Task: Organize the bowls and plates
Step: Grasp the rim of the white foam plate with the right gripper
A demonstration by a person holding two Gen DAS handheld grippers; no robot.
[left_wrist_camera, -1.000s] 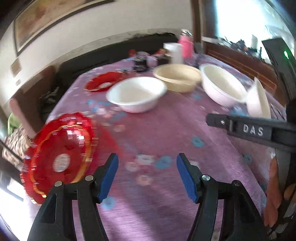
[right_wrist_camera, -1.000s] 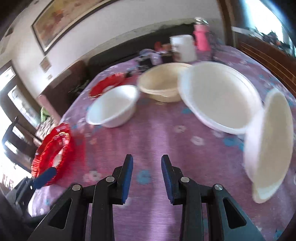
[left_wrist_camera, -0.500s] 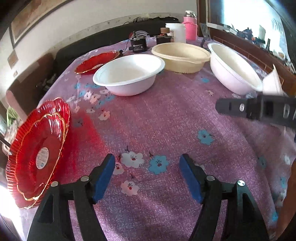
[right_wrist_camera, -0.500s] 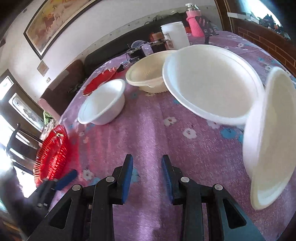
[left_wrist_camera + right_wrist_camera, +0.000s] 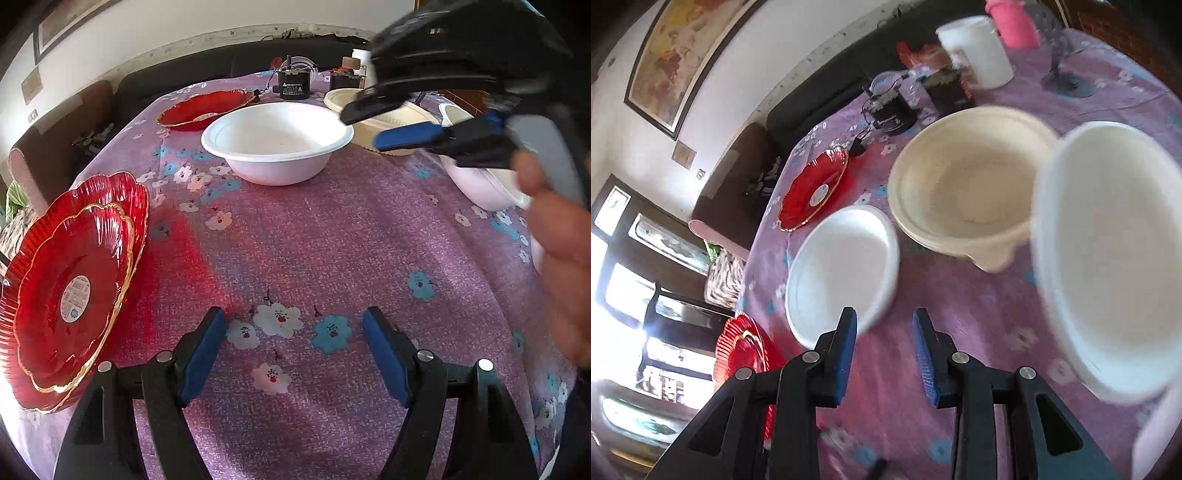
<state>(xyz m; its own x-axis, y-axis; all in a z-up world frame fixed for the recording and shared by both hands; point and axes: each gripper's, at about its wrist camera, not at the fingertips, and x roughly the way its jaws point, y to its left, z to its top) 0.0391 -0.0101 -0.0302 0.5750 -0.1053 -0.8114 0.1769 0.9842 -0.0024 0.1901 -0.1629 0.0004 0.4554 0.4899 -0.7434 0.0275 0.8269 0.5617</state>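
Two stacked red glass plates [image 5: 70, 291] rest at the table's left edge, just left of my left gripper [image 5: 295, 332], which is open wide over bare cloth with nothing between its fingers. A small white bowl [image 5: 277, 140] [image 5: 846, 266] stands mid-table, with a single red plate [image 5: 207, 110] [image 5: 816, 188] beyond it. A cream bowl [image 5: 967, 184] and a large white bowl [image 5: 1108, 258] stand to the right. My right gripper [image 5: 884, 325] [image 5: 373, 123] hovers by the small white bowl's near rim, open with a narrow gap that holds nothing.
A purple flowered tablecloth [image 5: 332, 240] covers the table. At the far end are a black device [image 5: 890, 107], a white container [image 5: 979, 51] and a pink bottle [image 5: 1012, 22]. A person's hand [image 5: 561, 258] holds the right gripper. Chairs and a dark sofa stand beyond the table.
My right gripper has swept left from the large white bowl toward the small white bowl. The left jaws have spread wider, and the left gripper sank a little toward the cloth.
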